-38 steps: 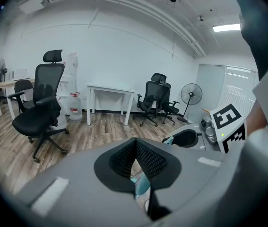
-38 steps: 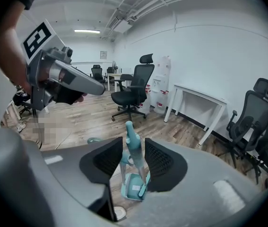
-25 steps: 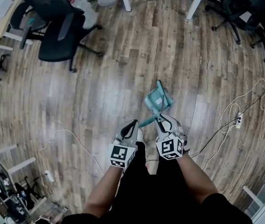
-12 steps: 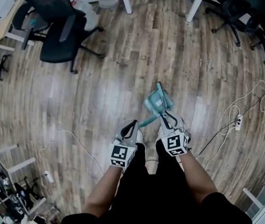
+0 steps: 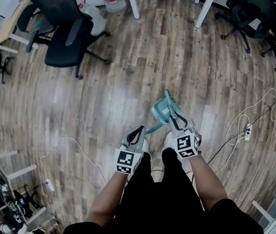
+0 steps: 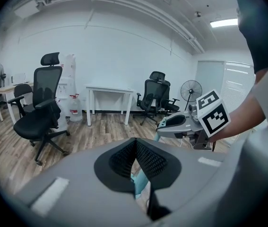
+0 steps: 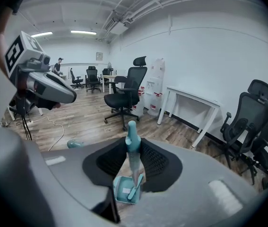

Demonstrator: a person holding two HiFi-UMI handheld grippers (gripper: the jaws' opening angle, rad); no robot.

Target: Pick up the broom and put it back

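Observation:
My right gripper (image 5: 173, 117) is shut on the upright handle (image 7: 133, 143) of a teal dustpan (image 5: 161, 110), whose pan (image 7: 123, 191) hangs below the jaws over the wooden floor. A teal broom (image 5: 151, 128) runs slantwise from the pan to my left gripper (image 5: 138, 129). Its lower end (image 7: 135, 188) rests inside the pan. In the left gripper view the left gripper (image 6: 134, 148) has its pads together at the tips, with the teal broom stick (image 6: 136, 186) caught between them lower down. The two grippers sit side by side in front of the person's legs.
Black office chairs (image 5: 64, 28) stand at the far left and far right (image 5: 247, 13). White table legs (image 5: 202, 6) and water jugs (image 5: 113, 1) line the far side. Cables and a power strip (image 5: 247, 129) lie on the floor to the right; another cable (image 5: 74, 140) curls to the left.
My right gripper has shifted a little forward and to the right with the dustpan. The left gripper has stayed where it was.

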